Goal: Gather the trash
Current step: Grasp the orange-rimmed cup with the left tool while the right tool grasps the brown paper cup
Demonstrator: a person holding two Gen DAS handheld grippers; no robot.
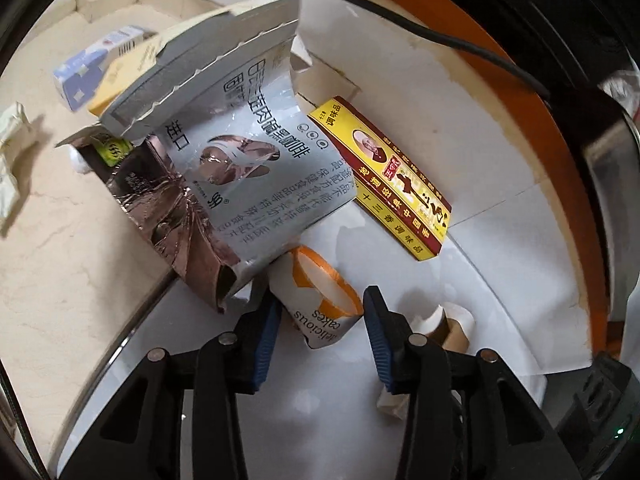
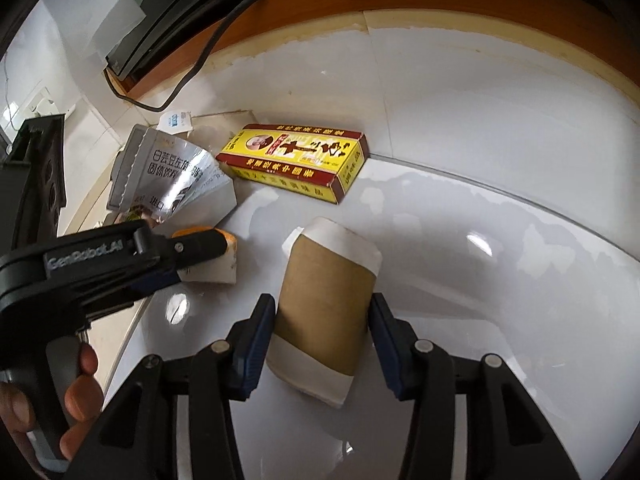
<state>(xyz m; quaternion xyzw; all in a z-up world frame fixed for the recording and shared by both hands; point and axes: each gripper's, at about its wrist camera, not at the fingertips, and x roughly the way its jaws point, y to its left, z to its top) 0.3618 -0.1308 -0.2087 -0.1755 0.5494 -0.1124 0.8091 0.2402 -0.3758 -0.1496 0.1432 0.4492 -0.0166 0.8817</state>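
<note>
left tool [image 1: 320, 320]: clamps one cake wrapper [image 1: 320, 304] | right tool [image 2: 322, 334]: pads touching one cardboard tube [image 2: 324, 300] on white worktop [image 2: 480, 280] | beside: one yellow box [image 2: 296, 160], one foil pouch [image 1: 240, 152]

A glossy white slab [image 2: 480, 184] lies under both the left tongs [image 1: 324, 300] and the right tongs [image 2: 322, 300]. Well ahead of them it ends at an orange-brown trim [image 2: 440, 12], with a pale strip between the two. A black cable [image 1: 440, 36] runs along that trim, ahead and right of the left tongs. Left of the left tongs, past a thin metal edge [image 1: 132, 328], is beige marbled floor [image 1: 60, 280]. A dark unit [image 2: 160, 4] sits far ahead-left of the right tongs.
</note>
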